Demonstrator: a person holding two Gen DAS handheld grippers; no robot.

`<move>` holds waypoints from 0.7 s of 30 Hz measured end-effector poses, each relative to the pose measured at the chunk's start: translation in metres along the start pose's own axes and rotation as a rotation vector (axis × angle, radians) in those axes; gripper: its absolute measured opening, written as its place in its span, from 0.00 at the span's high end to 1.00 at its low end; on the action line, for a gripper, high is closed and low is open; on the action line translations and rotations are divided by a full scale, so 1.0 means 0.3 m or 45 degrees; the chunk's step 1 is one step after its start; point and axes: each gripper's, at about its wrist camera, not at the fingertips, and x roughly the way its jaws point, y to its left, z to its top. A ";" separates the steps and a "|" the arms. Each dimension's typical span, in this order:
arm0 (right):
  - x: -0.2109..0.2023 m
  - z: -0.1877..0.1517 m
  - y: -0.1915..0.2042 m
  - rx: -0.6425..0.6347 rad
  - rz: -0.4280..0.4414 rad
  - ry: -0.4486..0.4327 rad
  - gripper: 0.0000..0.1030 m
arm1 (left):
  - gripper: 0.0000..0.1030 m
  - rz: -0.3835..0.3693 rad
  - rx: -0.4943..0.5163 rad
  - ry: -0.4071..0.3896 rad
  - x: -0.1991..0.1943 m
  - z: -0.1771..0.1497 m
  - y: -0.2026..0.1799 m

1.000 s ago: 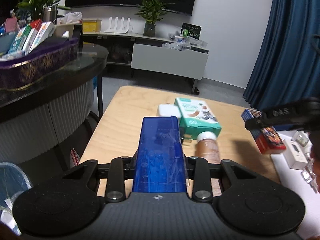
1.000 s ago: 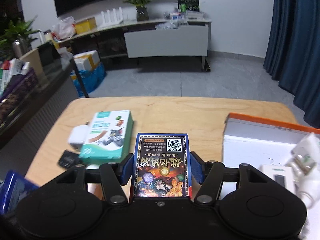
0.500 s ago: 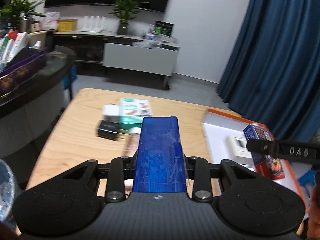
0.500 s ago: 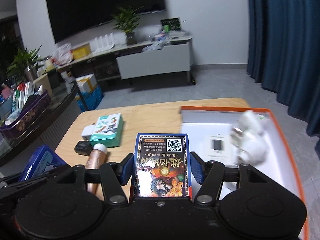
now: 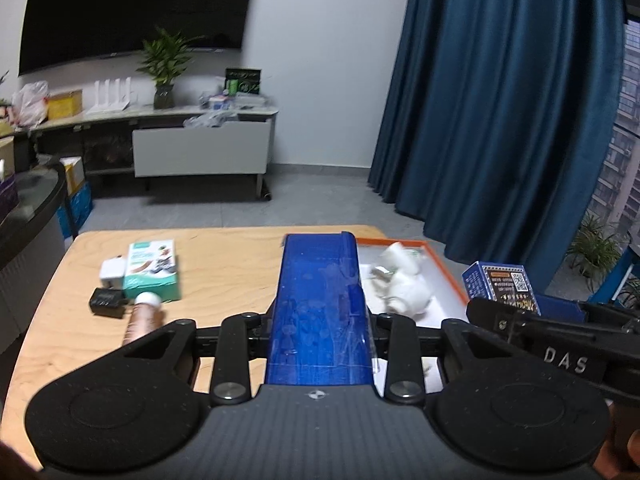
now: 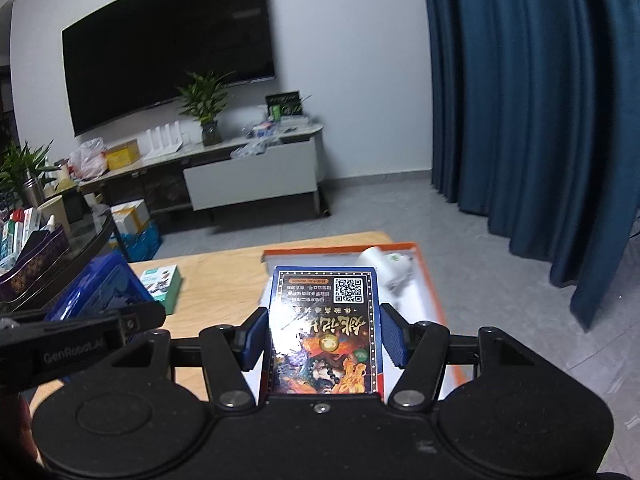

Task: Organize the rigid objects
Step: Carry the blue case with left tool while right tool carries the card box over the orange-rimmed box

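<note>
A: What's the surface and room like, starting at the left of the frame?

B: A light wooden table [image 5: 224,264] fills the lower middle of the left wrist view. At its left sit a white adapter [image 5: 111,274], a black adapter [image 5: 106,303], a teal box [image 5: 152,270] and a brown bottle with a white cap [image 5: 142,322], lying on its side. At the right end is a white tray with an orange rim [image 5: 444,276] holding white items [image 5: 404,284], blurred. Behind are a grey floor, a TV console [image 5: 200,152] with a potted plant [image 5: 164,76], and blue curtains [image 5: 508,100] on the right.

A: And the grippers?

B: The left gripper [image 5: 320,312] is clamped on a blue translucent case [image 5: 320,312], held above the table at centre frame. The right gripper [image 6: 322,332] is clamped on a blue card box [image 6: 324,332], above the tray's near end.

A: What does one view show that the other doesn't?

B: The right wrist view shows the whole wall TV [image 6: 168,52] at upper left and a purple tin of boxes [image 6: 28,256] at the left edge. Only the left wrist view shows the adapters and the bottle.

A: Any writing?

B: "DAS" on the right gripper's side in the left view; "GenRobot.AI" on the left gripper in the right view. The card box carries a QR code and Chinese characters I cannot read.
</note>
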 end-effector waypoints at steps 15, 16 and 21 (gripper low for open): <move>-0.068 -0.058 -0.119 0.074 -0.026 -0.024 0.31 | 0.68 -0.041 -0.038 0.039 0.010 -0.071 -0.083; -0.068 -0.060 -0.119 0.071 -0.026 -0.022 0.31 | 0.68 -0.039 -0.030 0.039 0.014 -0.075 -0.087; -0.049 -0.066 -0.122 0.069 -0.029 -0.001 0.31 | 0.68 -0.043 -0.020 0.044 0.020 -0.083 -0.109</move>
